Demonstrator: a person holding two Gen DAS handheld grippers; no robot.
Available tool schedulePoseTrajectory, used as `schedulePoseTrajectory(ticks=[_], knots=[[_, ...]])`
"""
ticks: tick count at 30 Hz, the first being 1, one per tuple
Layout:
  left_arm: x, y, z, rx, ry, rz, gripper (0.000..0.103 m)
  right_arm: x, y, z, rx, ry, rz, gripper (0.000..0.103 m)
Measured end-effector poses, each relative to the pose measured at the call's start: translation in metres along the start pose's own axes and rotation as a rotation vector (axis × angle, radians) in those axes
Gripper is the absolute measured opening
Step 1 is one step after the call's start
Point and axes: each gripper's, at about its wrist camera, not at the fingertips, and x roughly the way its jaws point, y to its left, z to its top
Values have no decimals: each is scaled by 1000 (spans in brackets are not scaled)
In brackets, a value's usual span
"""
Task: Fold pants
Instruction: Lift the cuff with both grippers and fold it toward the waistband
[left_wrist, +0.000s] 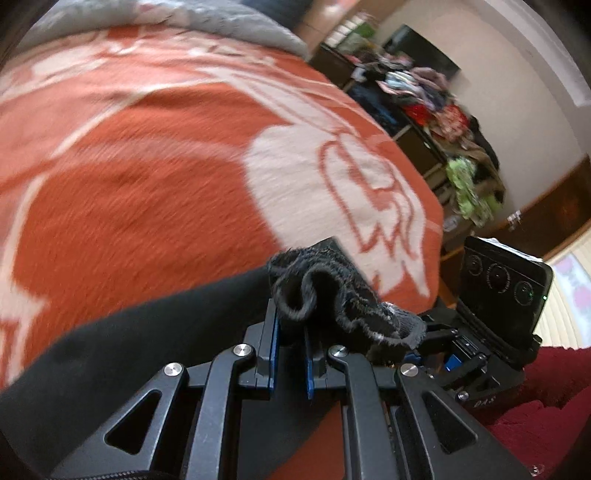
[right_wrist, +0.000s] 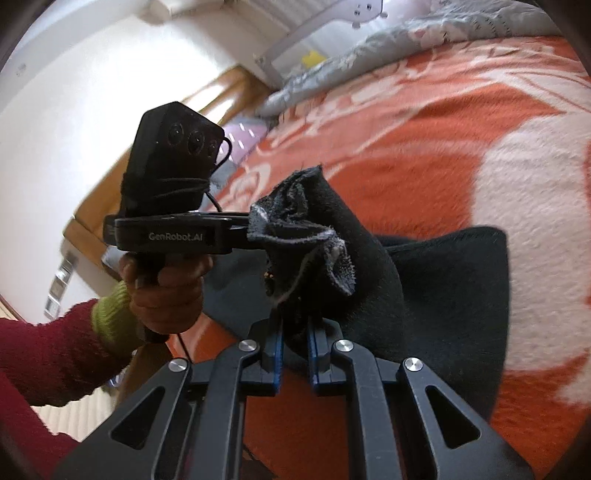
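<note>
The black pants (left_wrist: 110, 350) lie partly on an orange and white blanket (left_wrist: 147, 166) that covers a bed. My left gripper (left_wrist: 291, 332) is shut on a bunched, frayed edge of the pants (left_wrist: 310, 291), which sticks up between its blue pads. My right gripper (right_wrist: 295, 343) is shut on another bunch of the same edge (right_wrist: 306, 236); the rest of the pants (right_wrist: 461, 288) trails to the right over the blanket (right_wrist: 443, 129). The two grippers are close side by side. In the right wrist view a hand (right_wrist: 166, 291) holds the left gripper's handle. The pictures are blurred.
A grey quilt (left_wrist: 229, 26) lies at the far end of the bed. Piled clothes (left_wrist: 428, 99) fill a shelf by the wall beyond the bed's edge. A bed rail (right_wrist: 306, 44) and wooden frame (right_wrist: 229, 88) border the far side. A red sleeve (right_wrist: 48, 354) is at lower left.
</note>
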Motion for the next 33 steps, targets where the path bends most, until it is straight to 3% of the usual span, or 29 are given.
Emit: schedulePoseTrajectory(ticks=[11, 17, 33], knots=[[-7, 39, -41, -149, -48, 87, 6, 37, 7, 1, -36, 121, -56, 19], [-23, 51, -63, -252, -94, 118, 7, 49, 17, -3, -63, 146, -39, 39], [-67, 52, -109, -397, -216, 156, 11, 44, 49, 4, -132, 151, 21, 40]])
